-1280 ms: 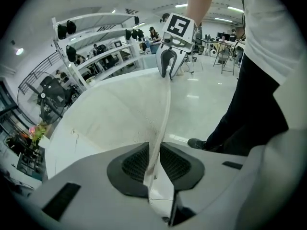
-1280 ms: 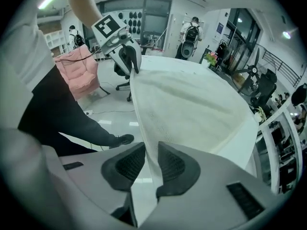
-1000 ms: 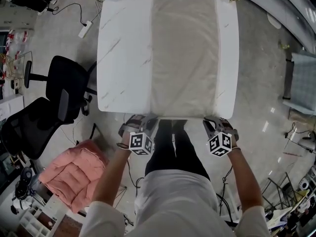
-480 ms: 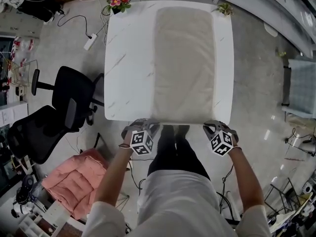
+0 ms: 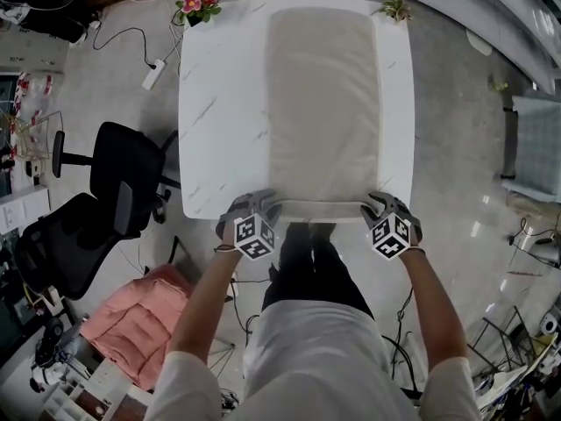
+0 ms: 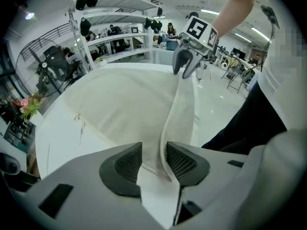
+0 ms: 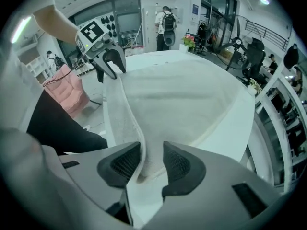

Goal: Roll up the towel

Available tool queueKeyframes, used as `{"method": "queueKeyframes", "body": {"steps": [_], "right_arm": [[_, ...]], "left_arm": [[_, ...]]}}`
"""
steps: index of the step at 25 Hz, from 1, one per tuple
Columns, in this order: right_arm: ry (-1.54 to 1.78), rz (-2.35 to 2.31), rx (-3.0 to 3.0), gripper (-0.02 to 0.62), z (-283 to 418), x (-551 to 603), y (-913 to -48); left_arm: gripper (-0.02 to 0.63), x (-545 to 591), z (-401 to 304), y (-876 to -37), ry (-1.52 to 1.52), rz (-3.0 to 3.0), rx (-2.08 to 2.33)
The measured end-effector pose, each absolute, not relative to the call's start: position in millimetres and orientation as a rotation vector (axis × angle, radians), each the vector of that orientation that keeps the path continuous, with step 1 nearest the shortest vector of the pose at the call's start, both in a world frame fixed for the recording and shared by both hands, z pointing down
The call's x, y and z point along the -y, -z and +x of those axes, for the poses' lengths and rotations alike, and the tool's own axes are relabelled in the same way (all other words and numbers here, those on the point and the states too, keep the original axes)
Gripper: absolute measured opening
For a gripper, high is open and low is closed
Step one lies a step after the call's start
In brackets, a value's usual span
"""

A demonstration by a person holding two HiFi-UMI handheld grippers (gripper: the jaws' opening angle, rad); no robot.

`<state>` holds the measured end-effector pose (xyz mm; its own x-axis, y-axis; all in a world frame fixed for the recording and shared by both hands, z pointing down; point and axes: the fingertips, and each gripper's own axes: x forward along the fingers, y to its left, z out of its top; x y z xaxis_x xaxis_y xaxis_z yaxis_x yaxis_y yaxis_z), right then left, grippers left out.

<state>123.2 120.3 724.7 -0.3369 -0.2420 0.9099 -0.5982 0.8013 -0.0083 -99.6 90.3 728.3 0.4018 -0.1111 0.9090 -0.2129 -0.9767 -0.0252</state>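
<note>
A beige towel is lying lengthwise on a white marbled desk, its near edge lifting into a narrow fold. The left hand-held gripper and right hand-held gripper are flanking that edge's corners. Their jaws have just been opening, and the fold is sitting loosely between them.

A white, marble-veined table carries a long beige towel spread flat down its length, nearer the right side. The towel's near end is turned up in a narrow fold along the table's near edge. Pink flowers sit at the far left corner, a small green plant at the far right.
</note>
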Motion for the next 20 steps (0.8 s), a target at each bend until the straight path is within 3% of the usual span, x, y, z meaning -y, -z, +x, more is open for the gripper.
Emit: {"method": "queueKeyframes", "body": {"steps": [3, 14, 18, 20], "right_arm": [[-0.514, 0.725, 1.922, 0.206, 131, -115, -726], [-1.136, 0.961, 2.011, 0.245, 152, -102, -726], [-1.232, 0.959, 2.058, 0.327, 148, -98, -717], [-1.186, 0.938, 2.067, 0.337, 146, -97, -713]], "left_arm": [[0.207, -84, -103, -731, -1.565, 2.458, 0.373], [0.213, -74, -107, -732, -1.304, 2.237, 0.489], [0.216, -70, -105, -728, -1.272, 2.219, 0.515], [0.237, -70, -107, -727, -1.282, 2.220, 0.526]]}}
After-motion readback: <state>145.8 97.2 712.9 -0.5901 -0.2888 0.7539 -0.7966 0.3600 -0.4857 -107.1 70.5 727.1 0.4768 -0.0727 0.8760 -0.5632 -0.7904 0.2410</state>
